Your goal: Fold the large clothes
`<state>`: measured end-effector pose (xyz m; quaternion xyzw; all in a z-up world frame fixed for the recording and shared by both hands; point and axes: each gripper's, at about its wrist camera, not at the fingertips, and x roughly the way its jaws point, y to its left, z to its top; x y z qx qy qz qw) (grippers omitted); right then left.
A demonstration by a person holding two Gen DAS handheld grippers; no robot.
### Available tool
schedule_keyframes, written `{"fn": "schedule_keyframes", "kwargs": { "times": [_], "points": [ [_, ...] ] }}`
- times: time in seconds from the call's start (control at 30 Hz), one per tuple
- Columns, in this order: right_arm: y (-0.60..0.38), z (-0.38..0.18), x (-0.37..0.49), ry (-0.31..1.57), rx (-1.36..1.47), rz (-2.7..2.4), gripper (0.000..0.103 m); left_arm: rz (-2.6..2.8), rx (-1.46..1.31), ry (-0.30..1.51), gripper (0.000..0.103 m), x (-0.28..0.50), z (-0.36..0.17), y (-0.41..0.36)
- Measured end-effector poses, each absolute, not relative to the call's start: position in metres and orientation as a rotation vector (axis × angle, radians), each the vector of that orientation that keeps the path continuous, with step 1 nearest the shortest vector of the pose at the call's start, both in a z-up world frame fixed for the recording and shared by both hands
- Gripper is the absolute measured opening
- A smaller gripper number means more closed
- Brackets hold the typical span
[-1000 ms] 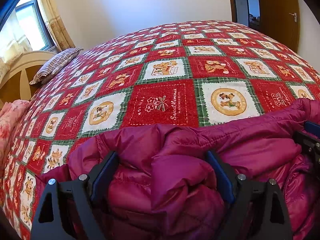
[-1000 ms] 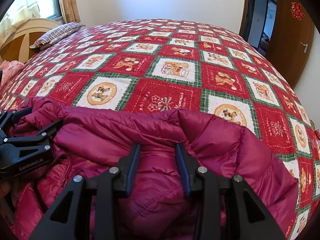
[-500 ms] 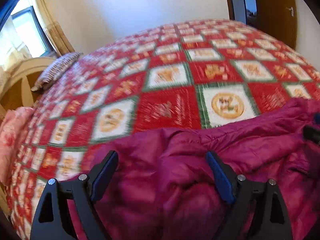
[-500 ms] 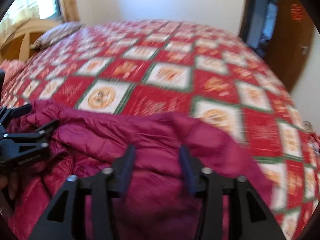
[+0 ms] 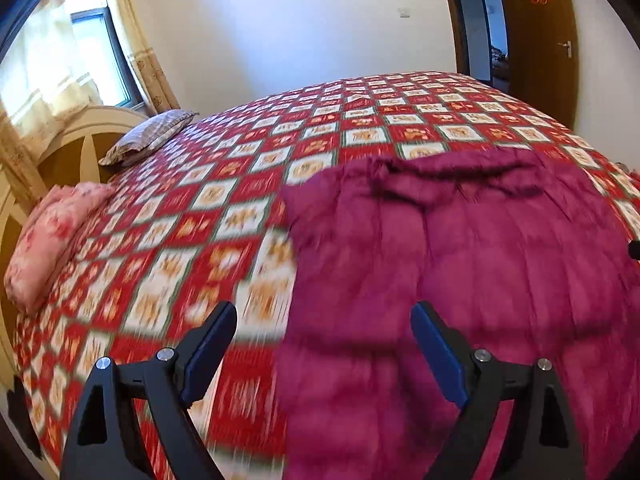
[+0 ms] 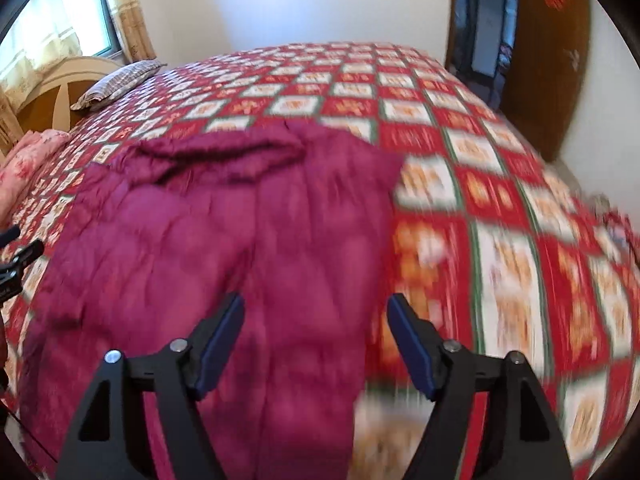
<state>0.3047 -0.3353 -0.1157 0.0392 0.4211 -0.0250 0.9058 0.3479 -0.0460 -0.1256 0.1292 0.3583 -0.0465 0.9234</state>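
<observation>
The left gripper (image 5: 322,350) stood with its jaws wide apart and nothing between the pads; below it lay the left border of the jacket (image 5: 460,248) and the bare bedspread (image 5: 208,216). The right gripper (image 6: 316,340) was likewise parted and empty, its jaws having just been opening, and it hung over the jacket's right border. The jacket, a magenta quilted one, lay flat on the near half of the bed, a rumpled band, perhaps the collar or hood, along its far edge. Beyond it, at the head of the bed, were a striped pillow (image 5: 148,136) and a pink pillow (image 5: 52,236).

Step in hand, by judgement: a fold appeared to have just been laid down and let go, with both hands drawn clear. The next move would probably call for taking fresh holds on one edge or on the two near corners, pinching all layers of the puffy fabric so that the fold did not spring open.

Against the frame a second before: the grippers then sat low against the bunched jacket, the right one's jaws narrow with fabric between them; the jacket then filled the lower view, whereas it afterwards lay spread and farther from both cameras.
</observation>
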Motion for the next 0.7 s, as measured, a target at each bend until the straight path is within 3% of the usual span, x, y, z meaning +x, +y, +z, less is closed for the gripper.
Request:
{"fn": "schedule_keyframes", "kwargs": {
  "times": [0.37, 0.7],
  "points": [
    [-0.335, -0.150, 0.182, 0.905, 0.141, -0.114, 0.079, -0.080, 0.228, 0.827, 0.089, 0.227, -0.167, 0.033],
    [-0.323, -0.163, 0.112, 0.908, 0.169, -0.113, 0.079, -0.187, 0.238, 0.891, 0.089, 0.165, -0.195, 0.026]
  ]
}}
